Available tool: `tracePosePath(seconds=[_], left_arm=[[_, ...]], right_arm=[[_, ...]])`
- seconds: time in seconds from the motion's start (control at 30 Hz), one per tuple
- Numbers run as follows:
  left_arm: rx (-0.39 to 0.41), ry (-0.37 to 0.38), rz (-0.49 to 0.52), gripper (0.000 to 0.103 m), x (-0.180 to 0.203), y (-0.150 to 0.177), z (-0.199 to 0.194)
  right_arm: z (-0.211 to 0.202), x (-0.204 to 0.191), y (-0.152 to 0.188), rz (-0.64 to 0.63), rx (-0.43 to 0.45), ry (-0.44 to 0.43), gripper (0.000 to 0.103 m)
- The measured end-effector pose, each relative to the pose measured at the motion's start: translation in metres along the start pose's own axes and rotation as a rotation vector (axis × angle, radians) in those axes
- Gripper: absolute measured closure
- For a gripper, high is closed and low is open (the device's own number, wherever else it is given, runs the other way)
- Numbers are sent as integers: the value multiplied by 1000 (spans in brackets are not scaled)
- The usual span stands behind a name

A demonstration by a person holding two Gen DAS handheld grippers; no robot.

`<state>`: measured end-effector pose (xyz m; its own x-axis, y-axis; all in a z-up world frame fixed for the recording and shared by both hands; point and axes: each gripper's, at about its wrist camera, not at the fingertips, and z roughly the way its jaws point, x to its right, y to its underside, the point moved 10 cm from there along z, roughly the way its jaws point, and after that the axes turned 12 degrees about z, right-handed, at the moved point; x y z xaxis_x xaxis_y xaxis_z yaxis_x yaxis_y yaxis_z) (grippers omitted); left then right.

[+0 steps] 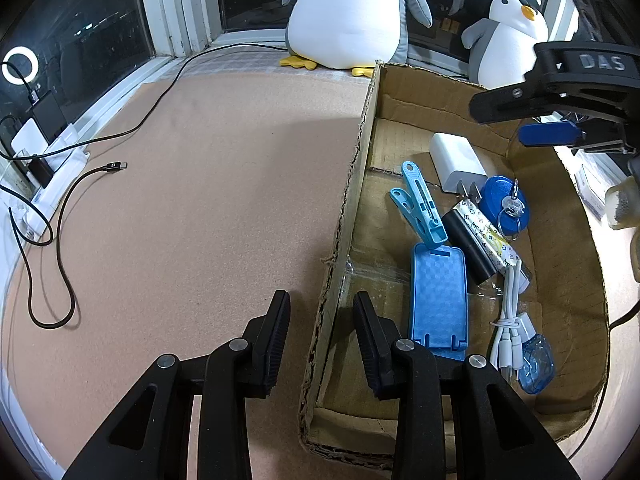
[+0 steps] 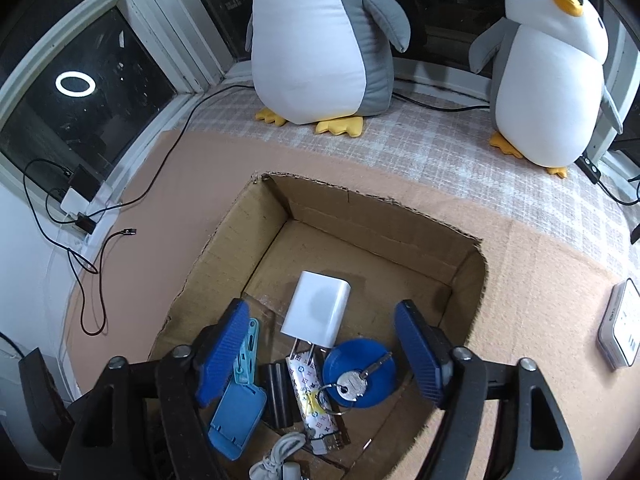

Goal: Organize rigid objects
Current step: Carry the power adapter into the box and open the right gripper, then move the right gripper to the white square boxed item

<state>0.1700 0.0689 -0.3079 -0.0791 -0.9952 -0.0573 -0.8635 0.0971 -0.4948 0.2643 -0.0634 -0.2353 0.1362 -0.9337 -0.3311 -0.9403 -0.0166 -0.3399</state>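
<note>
An open cardboard box [image 1: 360, 152] [image 2: 232, 240] holds a white charger [image 1: 460, 160] [image 2: 318, 308], a light blue clip [image 1: 422, 208] [image 2: 246, 354], a blue phone stand [image 1: 438, 296] [image 2: 236, 416], a black block [image 1: 468, 240] [image 2: 276, 392], a patterned lighter [image 1: 490, 236] [image 2: 310, 396], a blue disc with a key [image 1: 506, 204] [image 2: 360, 376], a white cable [image 1: 510, 320] [image 2: 280, 456] and a clear blue piece [image 1: 538, 364]. My left gripper [image 1: 322, 340] is open, straddling the box's left wall. My right gripper [image 2: 320, 360] hangs open over the box, empty; it also shows at the upper right [image 1: 560, 124].
Two plush penguins [image 2: 320, 40] [image 2: 552, 72] stand by the window at the back. A black USB cable [image 1: 60, 240] [image 2: 92, 264] trails over the pink mat [image 1: 200, 200] left of the box. A white device [image 2: 620, 328] lies right of the box.
</note>
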Motion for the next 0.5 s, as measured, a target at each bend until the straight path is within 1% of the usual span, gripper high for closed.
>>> tracePosePath(seconds=[0.03,0.27,0.4,0.5], left_arm=[[0,-1,1,67,0,0,0],[-1,-4,2,67,-1,0,0],[-1,-4,4,67,-1,1,0],[-1,-5,4,67,-1,1,0]], right_arm=[[-3,0,0,2,4,-7,25],[-30,10,2,7,40,-33,24],[-44,25,3,47,54,-50,24],[-56,42,4,70,81,-42,24]])
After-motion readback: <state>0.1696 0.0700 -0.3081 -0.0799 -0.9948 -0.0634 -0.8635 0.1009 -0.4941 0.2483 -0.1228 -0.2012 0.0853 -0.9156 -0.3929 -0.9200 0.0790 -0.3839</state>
